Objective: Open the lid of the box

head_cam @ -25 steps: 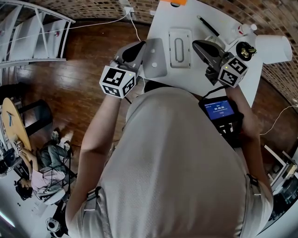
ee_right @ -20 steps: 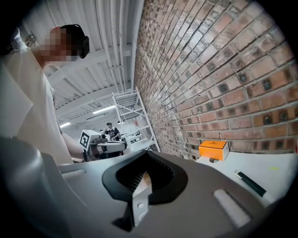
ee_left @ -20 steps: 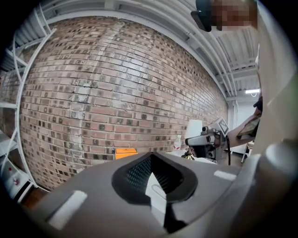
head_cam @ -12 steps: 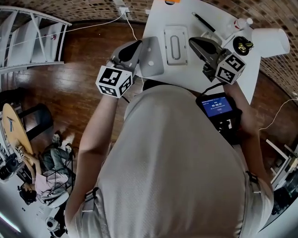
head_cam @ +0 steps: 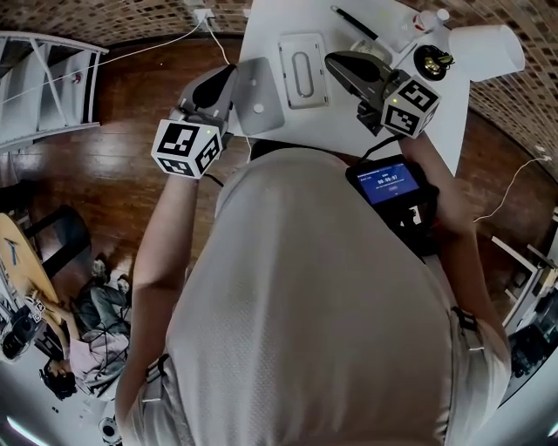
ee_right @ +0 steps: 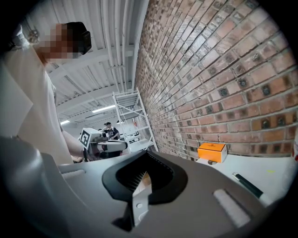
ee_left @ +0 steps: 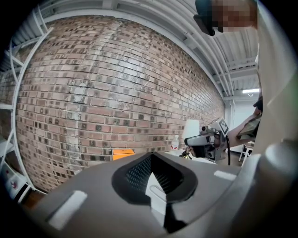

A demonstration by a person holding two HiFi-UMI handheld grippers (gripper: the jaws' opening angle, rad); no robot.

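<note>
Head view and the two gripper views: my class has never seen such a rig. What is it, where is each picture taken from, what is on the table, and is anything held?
A person at a white table holds a two-jaw tool in each hand: the left gripper and the right gripper. The head view looks down from a camera on the person's head. Each gripper view comes from a camera riding on that gripper, looking along its jaws. On the table lie a flat box, which looks closed, a pen and an orange box. Both grippers are shut and hold nothing.
</note>
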